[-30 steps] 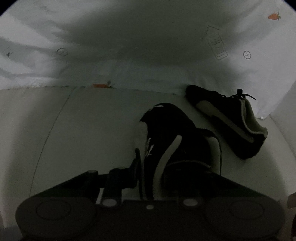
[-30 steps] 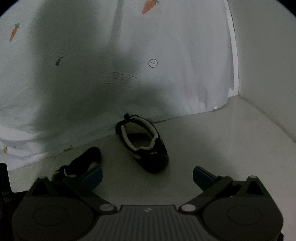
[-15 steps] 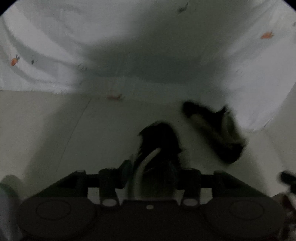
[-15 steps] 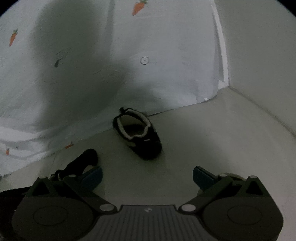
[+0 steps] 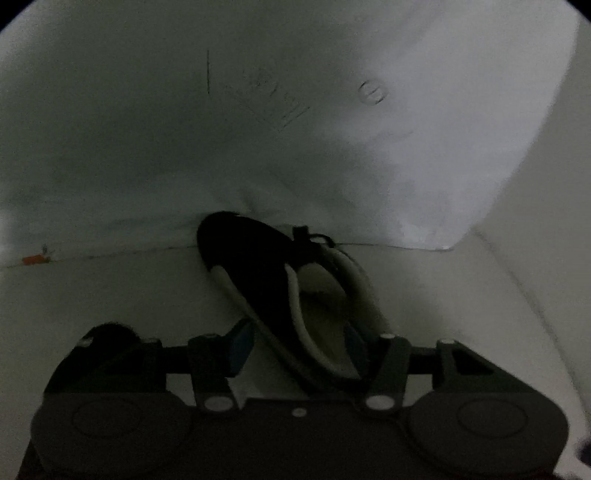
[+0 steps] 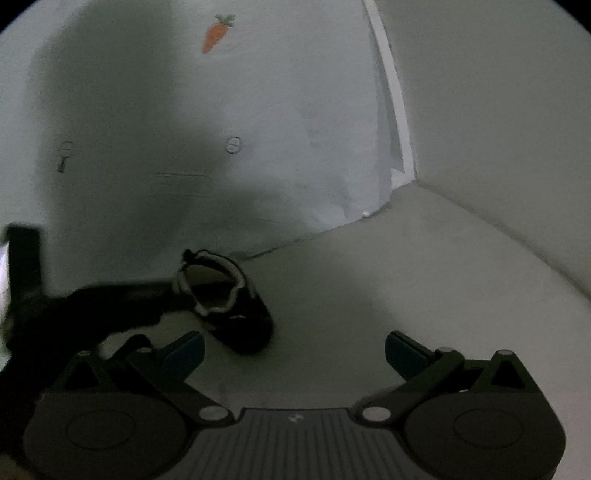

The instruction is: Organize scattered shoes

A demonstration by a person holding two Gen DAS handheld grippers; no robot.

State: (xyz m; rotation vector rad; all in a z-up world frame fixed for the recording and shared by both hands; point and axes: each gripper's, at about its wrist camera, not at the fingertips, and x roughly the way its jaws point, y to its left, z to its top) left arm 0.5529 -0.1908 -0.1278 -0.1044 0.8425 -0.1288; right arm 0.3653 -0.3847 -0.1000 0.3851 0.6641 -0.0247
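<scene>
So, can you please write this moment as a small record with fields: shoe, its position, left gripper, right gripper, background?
shoe: black shoe with pale lining, opening facing the cameras
position: on the pale floor, toe toward the hanging sheet
left gripper: left gripper jaws closing, the shoe's heel between them, grip not confirmed
right gripper: right gripper open, nothing between its fingers
background: white sheet with a carrot print

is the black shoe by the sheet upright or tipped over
Upright. The black shoe sits on its sole on the floor, pale-lined opening facing up, toe end against the white sheet.
</scene>
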